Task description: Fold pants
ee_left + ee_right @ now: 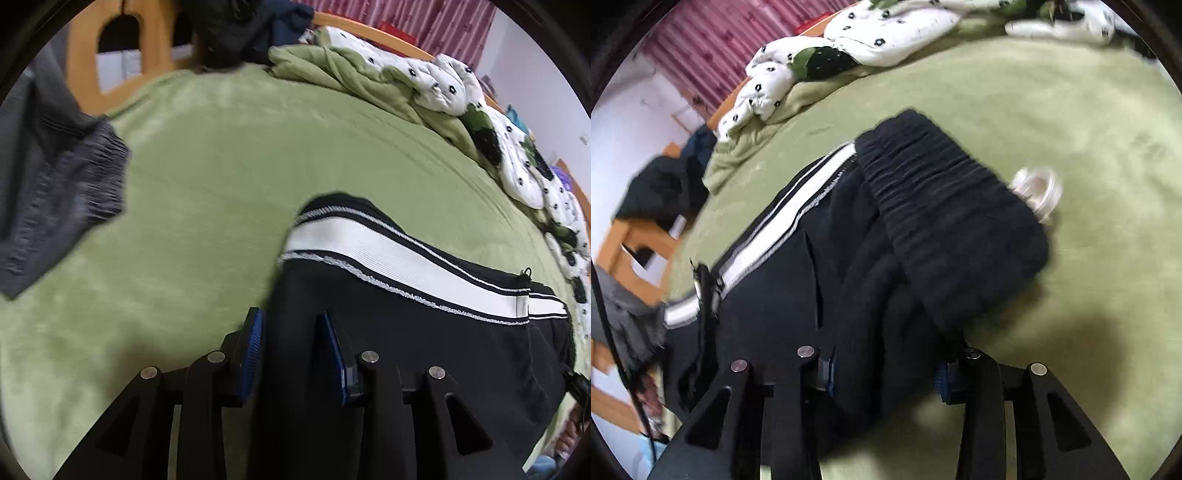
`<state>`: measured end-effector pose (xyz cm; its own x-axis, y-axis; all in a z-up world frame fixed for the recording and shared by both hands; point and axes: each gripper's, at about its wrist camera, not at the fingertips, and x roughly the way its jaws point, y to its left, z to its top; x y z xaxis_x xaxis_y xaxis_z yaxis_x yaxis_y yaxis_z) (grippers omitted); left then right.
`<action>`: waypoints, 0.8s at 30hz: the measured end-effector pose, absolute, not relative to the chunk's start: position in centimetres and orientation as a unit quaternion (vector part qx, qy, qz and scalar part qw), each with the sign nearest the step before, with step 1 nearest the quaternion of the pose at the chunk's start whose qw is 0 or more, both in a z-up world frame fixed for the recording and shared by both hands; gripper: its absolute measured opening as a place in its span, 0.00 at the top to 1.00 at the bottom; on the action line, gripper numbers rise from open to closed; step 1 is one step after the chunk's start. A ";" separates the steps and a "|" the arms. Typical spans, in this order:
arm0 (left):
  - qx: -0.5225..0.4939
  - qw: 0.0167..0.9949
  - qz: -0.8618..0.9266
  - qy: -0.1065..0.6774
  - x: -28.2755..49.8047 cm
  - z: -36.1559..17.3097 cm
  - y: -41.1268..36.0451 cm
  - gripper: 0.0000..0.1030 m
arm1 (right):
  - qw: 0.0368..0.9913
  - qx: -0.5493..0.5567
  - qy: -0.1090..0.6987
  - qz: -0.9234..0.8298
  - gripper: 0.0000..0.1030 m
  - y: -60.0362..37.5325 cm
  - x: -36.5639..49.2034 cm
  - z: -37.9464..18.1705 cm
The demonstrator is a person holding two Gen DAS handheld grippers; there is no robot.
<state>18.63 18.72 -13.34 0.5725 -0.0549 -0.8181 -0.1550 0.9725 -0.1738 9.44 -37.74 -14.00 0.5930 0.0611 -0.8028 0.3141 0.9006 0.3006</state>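
Jaws of our left gripper (291, 350) and right gripper (884, 373) each pinch the black track pants (424, 332) (lower centre, on the green bed (221, 166)); we should lift both evenly.

Open green blanket (229, 177) ahead and left of the black pants (424, 332). Grey garment (59, 199) blocks far left. Rumpled quilt (454, 88) lines the far edge. Clear jar (1038, 194) touches the pants' waistband.

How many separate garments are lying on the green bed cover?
2: black striped pants held in both jaws, and grey ribbed-cuff clothing at the left edge. More may hide out of frame.
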 end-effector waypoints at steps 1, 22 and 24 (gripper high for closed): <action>-0.109 0.886 0.029 0.450 17.7 -12.3 18.7 0.69 | 0.875 0.186 0.438 -0.092 0.60 -37.3 8.4 -12.9; -0.270 0.862 -0.017 0.429 5.0 -18.6 21.6 0.40 | 0.922 0.071 0.372 -0.087 0.49 -33.2 8.6 -13.3; -0.289 0.863 -0.020 0.414 5.1 -19.0 21.8 0.39 | 0.923 0.082 0.365 -0.088 0.48 -33.0 8.5 -13.2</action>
<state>5.13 21.82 -19.02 0.6558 -0.2749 -0.7032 -0.2042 0.8321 -0.5157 8.54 -33.01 -13.22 0.7183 -0.1022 -0.6882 0.2225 0.9710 0.0880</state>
